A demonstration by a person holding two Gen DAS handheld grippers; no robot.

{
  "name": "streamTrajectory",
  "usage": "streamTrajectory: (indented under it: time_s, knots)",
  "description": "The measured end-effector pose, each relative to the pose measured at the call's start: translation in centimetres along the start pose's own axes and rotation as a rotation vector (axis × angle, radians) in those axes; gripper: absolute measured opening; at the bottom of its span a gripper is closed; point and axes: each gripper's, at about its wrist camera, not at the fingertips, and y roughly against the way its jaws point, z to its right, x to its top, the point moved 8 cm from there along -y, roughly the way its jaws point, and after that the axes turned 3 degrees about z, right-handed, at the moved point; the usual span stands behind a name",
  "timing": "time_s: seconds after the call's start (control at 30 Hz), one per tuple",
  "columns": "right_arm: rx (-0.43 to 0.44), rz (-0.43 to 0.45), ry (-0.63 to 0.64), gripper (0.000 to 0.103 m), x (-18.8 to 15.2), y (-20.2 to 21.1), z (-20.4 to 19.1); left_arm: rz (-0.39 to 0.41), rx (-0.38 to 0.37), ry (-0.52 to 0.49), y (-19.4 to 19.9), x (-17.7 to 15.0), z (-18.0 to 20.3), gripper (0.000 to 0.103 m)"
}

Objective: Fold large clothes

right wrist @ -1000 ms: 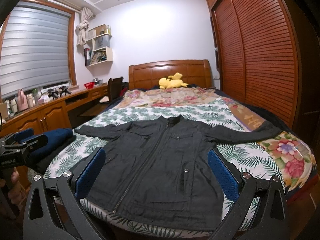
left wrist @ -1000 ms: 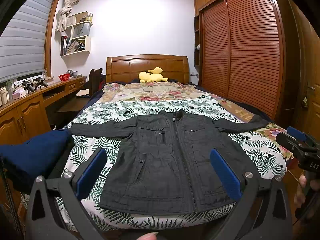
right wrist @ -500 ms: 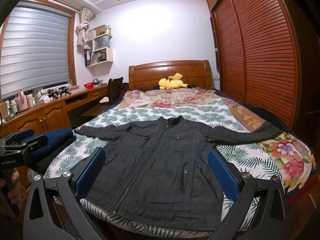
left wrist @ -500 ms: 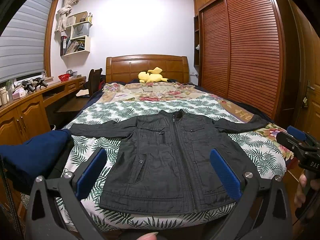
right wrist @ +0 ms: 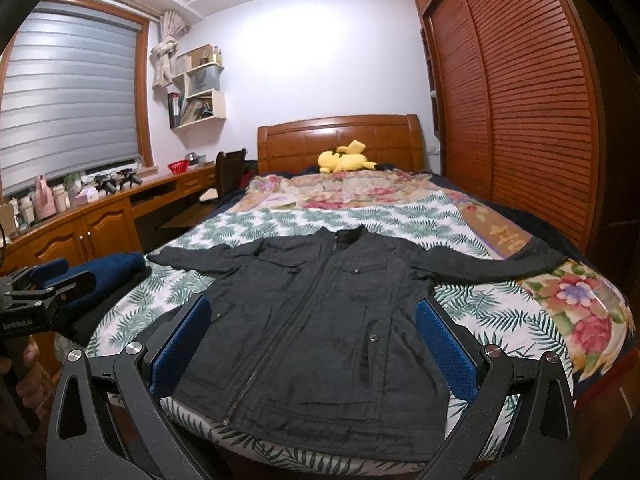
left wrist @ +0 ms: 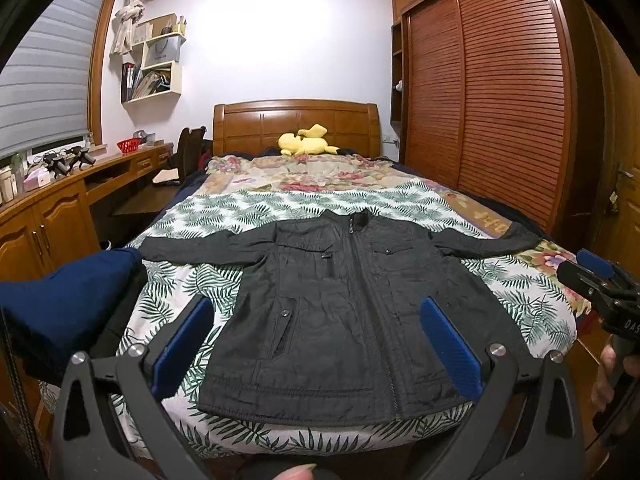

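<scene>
The left gripper (left wrist: 316,344) has its two fingers spread wide with nothing between them, their blue pads (left wrist: 182,346) finely dimpled and set on matte black plastic arms with silver screw heads. The right gripper (right wrist: 314,344) is spread just as wide and empty, with the same textured blue pads (right wrist: 444,354). Seen from the right wrist, the left tool's body carries white lettering that looks like "GenRobot.AI"; from the left wrist, the right tool shows only "DAS", cut off at the edge.

Past both pairs of fingers, a dark grey jacket (left wrist: 344,308) lies flat and face up at the foot edge of the bed (right wrist: 472,216), zipped, sleeves stretched toward the side edges, collar toward the wooden headboard (left wrist: 296,124). Its cloth is lightly creased, with snap pockets. The bedspread has a green leaf print. A yellow plush toy (right wrist: 346,158) rests near the headboard, and folded navy fabric (left wrist: 64,300) sits off the bed's left edge.
</scene>
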Motion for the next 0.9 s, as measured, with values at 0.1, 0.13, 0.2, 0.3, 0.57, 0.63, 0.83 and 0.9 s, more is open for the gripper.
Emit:
streamTrajectory:
  time_s: [0.1,0.13,0.2,0.3,0.57,0.63,0.83,0.9]
  knots:
    - [0.004,-0.016,0.011,0.103,-0.6,-1.0,-0.1,-0.018,0.011,0.004,-1.1,-0.4,-0.9,0.103]
    - [0.004,-0.022,0.015,0.103,-0.8,-1.4,-0.1,-0.023,0.011,0.009,-1.5,-0.6,-1.1,0.103]
    - [0.010,-0.032,0.017,0.103,-1.0,-2.4,0.2,-0.037,0.013,0.019,-2.3,-1.0,-1.6,0.103]
    - [0.015,-0.064,0.027,0.103,-1.8,-4.3,0.3,-0.055,0.016,0.025,-3.6,-1.4,-2.2,0.103]
    - [0.036,-0.155,0.047,0.103,-4.1,-9.6,1.0,-0.095,0.028,0.037,-6.8,-2.3,-4.3,0.103]
    - [0.044,-0.180,0.036,0.103,-4.6,-10.9,1.2,-0.107,0.030,0.043,-7.5,-2.5,-4.7,0.103]
    - [0.058,-0.221,0.028,0.103,-5.6,-14.3,1.5,-0.143,0.048,0.054,-9.7,-3.3,-6.1,0.103]
    - [0.061,-0.237,0.032,0.103,-6.1,-15.6,1.6,-0.154,0.050,0.057,-10.4,-3.5,-6.6,0.103]
